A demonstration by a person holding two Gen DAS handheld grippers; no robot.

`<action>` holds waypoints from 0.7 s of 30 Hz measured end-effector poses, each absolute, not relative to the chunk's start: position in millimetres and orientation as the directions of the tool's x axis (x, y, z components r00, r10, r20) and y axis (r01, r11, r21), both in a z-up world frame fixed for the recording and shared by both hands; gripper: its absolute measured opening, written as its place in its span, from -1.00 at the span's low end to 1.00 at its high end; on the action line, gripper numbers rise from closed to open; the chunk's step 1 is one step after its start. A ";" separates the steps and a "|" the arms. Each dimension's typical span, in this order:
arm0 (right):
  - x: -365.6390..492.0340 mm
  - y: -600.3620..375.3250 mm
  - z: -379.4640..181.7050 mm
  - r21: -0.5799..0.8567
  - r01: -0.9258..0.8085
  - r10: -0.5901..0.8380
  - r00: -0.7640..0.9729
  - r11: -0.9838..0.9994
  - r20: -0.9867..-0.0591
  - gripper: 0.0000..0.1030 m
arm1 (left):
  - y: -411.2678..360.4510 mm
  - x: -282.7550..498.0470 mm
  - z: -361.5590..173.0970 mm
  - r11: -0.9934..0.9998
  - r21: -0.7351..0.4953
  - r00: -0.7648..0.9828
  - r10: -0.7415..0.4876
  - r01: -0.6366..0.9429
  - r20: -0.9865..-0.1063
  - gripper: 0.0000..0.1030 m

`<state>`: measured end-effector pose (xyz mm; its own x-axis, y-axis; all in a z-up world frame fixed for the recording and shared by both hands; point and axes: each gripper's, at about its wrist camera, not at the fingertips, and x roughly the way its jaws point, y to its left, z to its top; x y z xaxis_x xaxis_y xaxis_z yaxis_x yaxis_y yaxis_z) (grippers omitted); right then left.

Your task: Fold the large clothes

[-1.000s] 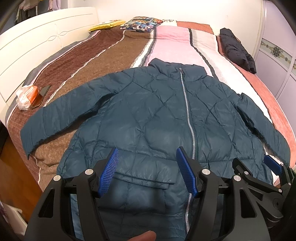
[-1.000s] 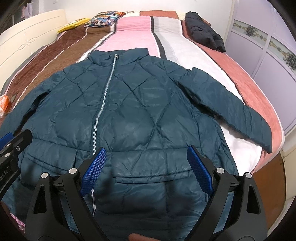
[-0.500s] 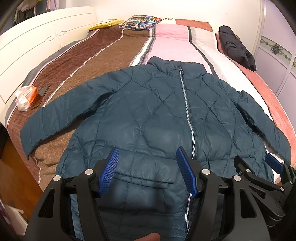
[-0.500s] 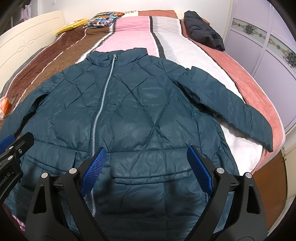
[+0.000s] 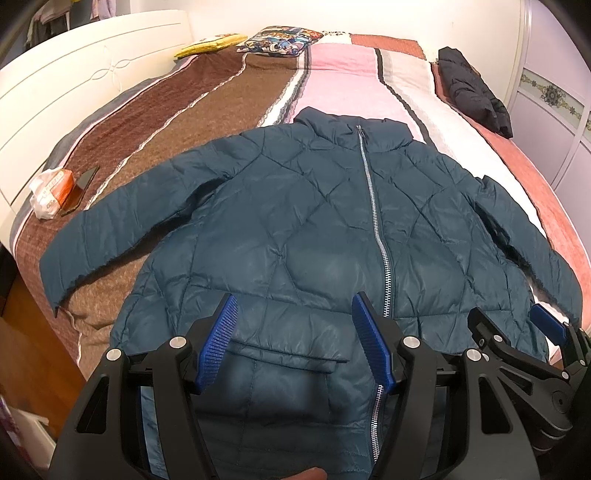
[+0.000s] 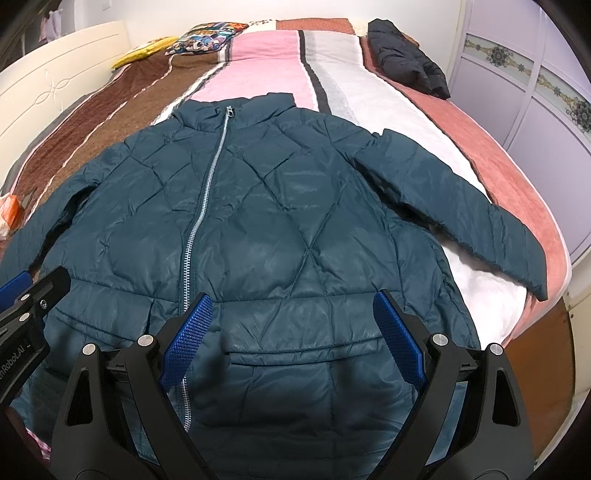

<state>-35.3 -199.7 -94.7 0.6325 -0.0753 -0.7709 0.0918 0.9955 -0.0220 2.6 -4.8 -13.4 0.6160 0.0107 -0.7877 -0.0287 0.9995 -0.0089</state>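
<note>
Teal quilted jacket [image 5: 295,236]: spread flat, front up and zipped, across the near end of the bed [image 5: 343,77], sleeves out left and right.
Left gripper [image 5: 295,345]: jaws wide, empty, above the hem.
Right gripper [image 6: 291,334]: jaws wide, empty, above the right pocket flap.
Black garment [image 6: 402,59]: bundled far right.
Pillow [image 5: 277,38]: far end.
Orange packet [image 5: 50,188]: left edge.

Pretty ordinary bedroom: a big bed [image 5: 229,92] with a striped bedspread [image 6: 266,59] in brown, pink, white and salmon, and a white headboard [image 5: 74,85] with a carved swirl along the left side. White wall [image 5: 369,14] at the far end, lilac wardrobe doors [image 6: 535,85] with a floral strip on the right. Wooden floor [image 6: 535,354] shows past the bed's corner. Warm indoor light.
</note>
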 end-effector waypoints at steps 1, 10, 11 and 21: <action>-35.5 -199.6 -94.6 -0.021 0.092 -0.075 0.632 0.996 -0.771 0.71 | -4.8 2.4 -13.5 1.000 -0.008 0.616 0.011 -0.029 -0.788 0.23; -35.4 -203.3 -96.8 -0.008 0.096 -0.067 0.629 0.995 -0.774 0.71 | -6.4 2.9 -15.2 1.000 -0.003 0.608 0.013 -0.025 -0.793 0.23; -35.6 -203.2 -97.0 -0.007 0.096 -0.067 0.629 0.995 -0.775 0.71 | -6.7 2.8 -15.3 1.000 -0.002 0.608 0.014 -0.025 -0.794 0.23; -34.5 -209.3 -98.2 0.010 0.111 -0.062 0.626 0.994 -0.778 0.71 | -10.8 4.9 -17.0 1.000 0.008 0.597 0.018 -0.019 -0.802 0.23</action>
<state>-34.5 -209.3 -98.2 0.6255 -0.0617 -0.7778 0.1108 0.9938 0.0102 4.9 -10.8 -17.0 0.5975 0.0179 -0.8017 -0.0188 0.9998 0.0082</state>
